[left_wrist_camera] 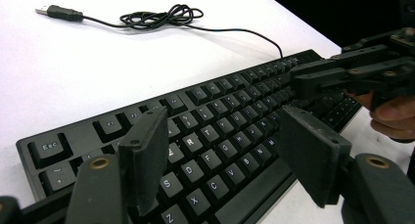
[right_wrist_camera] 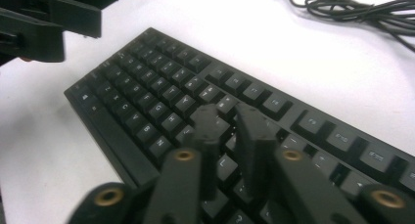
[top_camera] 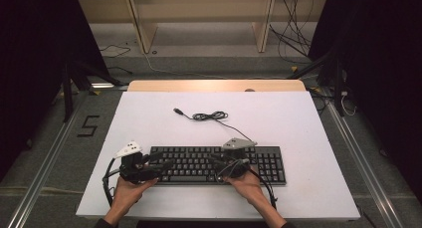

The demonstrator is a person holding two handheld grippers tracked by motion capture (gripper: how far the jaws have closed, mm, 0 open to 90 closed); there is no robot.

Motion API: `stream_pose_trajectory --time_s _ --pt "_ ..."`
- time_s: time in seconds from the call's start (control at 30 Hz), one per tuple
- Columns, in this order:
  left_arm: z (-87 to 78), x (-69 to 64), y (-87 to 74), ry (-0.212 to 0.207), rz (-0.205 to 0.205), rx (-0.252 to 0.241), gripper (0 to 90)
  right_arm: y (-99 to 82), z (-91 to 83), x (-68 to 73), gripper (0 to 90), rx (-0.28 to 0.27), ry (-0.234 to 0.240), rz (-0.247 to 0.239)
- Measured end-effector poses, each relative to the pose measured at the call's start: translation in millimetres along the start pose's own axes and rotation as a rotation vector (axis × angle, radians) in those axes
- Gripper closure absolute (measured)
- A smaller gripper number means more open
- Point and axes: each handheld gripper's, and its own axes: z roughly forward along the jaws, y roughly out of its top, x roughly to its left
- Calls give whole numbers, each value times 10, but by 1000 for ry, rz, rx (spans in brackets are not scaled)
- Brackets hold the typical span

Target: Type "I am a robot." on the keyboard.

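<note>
One keyboard (top_camera: 219,164), low centre of frame, cord (top_camera: 211,117) loose above. My left tongs (left_wrist_camera: 222,150) gape wide, empty; right tongs (right_wrist_camera: 230,131) nearly closed, empty. Nothing visibly begun.

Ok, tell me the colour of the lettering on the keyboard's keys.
White lettering on the black plastic keyboard; clearest in the left gripper view.

One camera hangs high on the person's side, looking forward and down over the whole white table (top_camera: 298,123). The other two ride low and close, each aimed inward across the black keyboard (left_wrist_camera: 215,136), which all three share, along with its coiled cable (right_wrist_camera: 362,11).
</note>
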Motion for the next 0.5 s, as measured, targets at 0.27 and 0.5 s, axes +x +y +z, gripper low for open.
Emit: stream_pose_trajectory --time_s 0.27,0.5 --pt "-43 -26 -51 -9 25 -13 315 26 182 -7 900 46 -27 -3" --pt "-83 -41 -63 -12 45 -37 305 19 261 -28 900 73 -50 5"
